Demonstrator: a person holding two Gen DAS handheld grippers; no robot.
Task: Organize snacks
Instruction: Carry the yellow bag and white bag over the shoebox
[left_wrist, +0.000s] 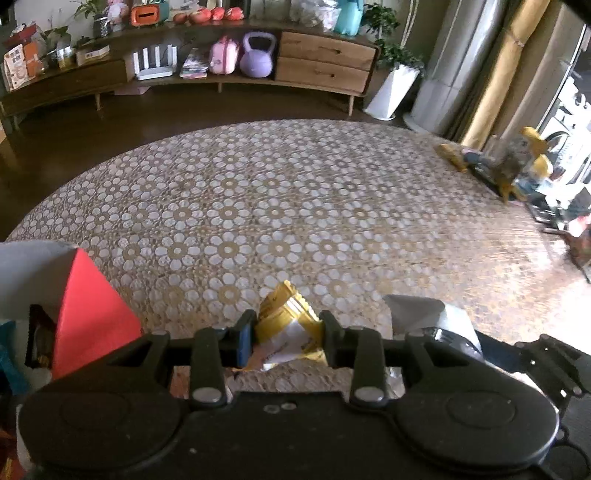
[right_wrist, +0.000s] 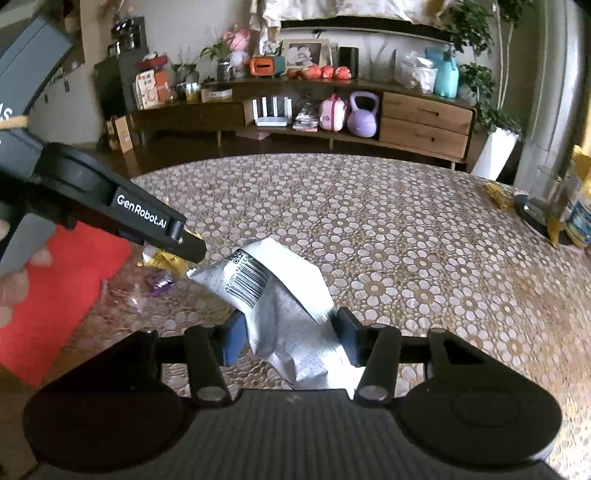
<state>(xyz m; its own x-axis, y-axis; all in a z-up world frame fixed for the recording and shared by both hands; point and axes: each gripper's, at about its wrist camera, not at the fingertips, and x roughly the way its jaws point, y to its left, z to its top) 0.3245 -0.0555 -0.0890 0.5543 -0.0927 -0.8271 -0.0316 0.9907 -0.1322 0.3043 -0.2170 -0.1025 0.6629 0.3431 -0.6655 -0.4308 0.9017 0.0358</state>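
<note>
My left gripper (left_wrist: 288, 338) is shut on a yellow-and-white snack packet (left_wrist: 286, 325) and holds it above the patterned tablecloth. It also shows from the side in the right wrist view (right_wrist: 184, 245), with the yellow packet (right_wrist: 166, 260) at its tip. My right gripper (right_wrist: 288, 339) is shut on a silver snack packet (right_wrist: 280, 295) with a barcode; the packet's corner shows in the left wrist view (left_wrist: 417, 310). A red box (left_wrist: 85, 314) stands at the left and holds other snacks; it shows in the right wrist view (right_wrist: 55, 295) too.
The round table (left_wrist: 295, 206) has a floral cloth. At its right edge stand a dark tray with a glass jar and yellow packets (left_wrist: 517, 173), also in the right wrist view (right_wrist: 554, 210). A small purple wrapper (right_wrist: 160, 286) lies near the red box. A long wooden sideboard (right_wrist: 332, 110) stands behind.
</note>
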